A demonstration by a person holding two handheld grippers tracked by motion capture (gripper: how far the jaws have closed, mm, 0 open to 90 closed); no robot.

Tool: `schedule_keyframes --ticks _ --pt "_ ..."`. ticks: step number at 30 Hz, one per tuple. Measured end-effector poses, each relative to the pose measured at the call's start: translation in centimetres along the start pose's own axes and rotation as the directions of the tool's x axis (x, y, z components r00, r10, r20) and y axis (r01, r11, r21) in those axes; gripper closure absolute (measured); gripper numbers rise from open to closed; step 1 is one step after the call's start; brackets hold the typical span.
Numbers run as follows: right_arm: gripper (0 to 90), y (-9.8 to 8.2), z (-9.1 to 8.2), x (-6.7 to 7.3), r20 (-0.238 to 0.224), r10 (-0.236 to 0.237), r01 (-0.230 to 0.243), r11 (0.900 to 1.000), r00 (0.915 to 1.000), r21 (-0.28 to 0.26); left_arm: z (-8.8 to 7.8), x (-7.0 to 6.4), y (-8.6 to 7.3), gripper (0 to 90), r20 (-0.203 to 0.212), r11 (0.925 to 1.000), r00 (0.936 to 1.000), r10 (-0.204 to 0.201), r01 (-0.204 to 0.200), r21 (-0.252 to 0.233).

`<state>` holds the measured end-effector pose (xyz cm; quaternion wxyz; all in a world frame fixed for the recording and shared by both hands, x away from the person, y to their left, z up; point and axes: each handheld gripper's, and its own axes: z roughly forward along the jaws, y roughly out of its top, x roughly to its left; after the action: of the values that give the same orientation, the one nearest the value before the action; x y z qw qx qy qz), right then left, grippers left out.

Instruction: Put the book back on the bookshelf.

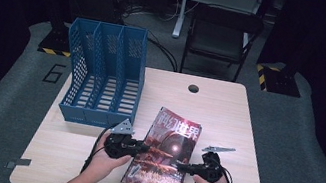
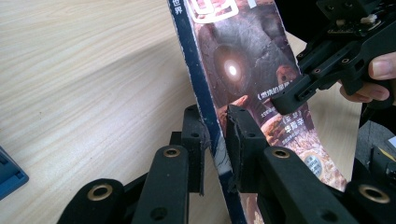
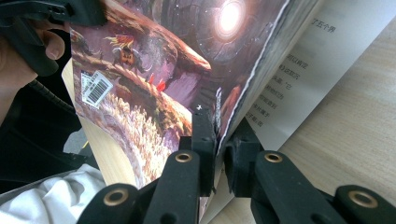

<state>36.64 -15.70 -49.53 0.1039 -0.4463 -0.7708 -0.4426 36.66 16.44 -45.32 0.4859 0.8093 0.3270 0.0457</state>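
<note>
On the bench (image 1: 229, 108), seen from the high view, a magazine (image 1: 169, 143) lies between the two grippers, its long axis running away from the person toward the blue file rack (image 1: 102, 78). The left gripper (image 1: 141, 146) meets the spine edge; the right gripper (image 1: 182, 166) meets the opposite, open edge. Both sit about level along the magazine's length, neither clearly nearer.

In the left gripper view, the fingers (image 2: 194, 140) are closed on the magazine's (image 2: 243, 70) blue spine, one pad on each face, the book standing edge-on between them. The right gripper (image 2: 299, 93) bears on the cover beyond.

In the right gripper view, the fingers (image 3: 204, 135) are closed on the front cover and upper pages of the magazine (image 3: 154, 79); a loose inner page (image 3: 299, 79) hangs below and outside the grip.

Judgement: the magazine is held at both long edges, off or partly off the bench. The rack lies ahead and to the left of the fingers, so the coming move turns on standing the spine to match a slot.
</note>
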Motion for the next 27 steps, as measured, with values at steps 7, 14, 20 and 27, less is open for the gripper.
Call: schedule_keyframes --ticks 7,14,20,27 --pt "85.3 0.1 -0.3 0.5 0.029 -0.026 0.026 0.999 0.9992 -0.027 -0.2 -0.2 0.2 78.1 -0.002 0.9999 0.9999 0.01 -0.01 -0.005" --pt "85.7 0.3 -0.6 1.0 0.062 -0.07 0.073 0.996 0.9956 -0.047 -0.5 -0.1 0.4 78.3 0.004 0.9996 0.9996 0.028 -0.028 0.005" --pt "85.7 0.5 -0.9 1.9 0.113 -0.125 0.131 0.99 0.9857 -0.044 -0.8 0.0 0.6 78.2 0.014 0.9993 0.9994 0.032 -0.032 0.019" --pt "85.9 0.7 -1.3 2.9 0.18 -0.208 0.222 0.973 0.9613 -0.059 -1.1 -0.1 0.9 78.3 0.027 0.9983 0.9988 0.042 -0.043 0.04"
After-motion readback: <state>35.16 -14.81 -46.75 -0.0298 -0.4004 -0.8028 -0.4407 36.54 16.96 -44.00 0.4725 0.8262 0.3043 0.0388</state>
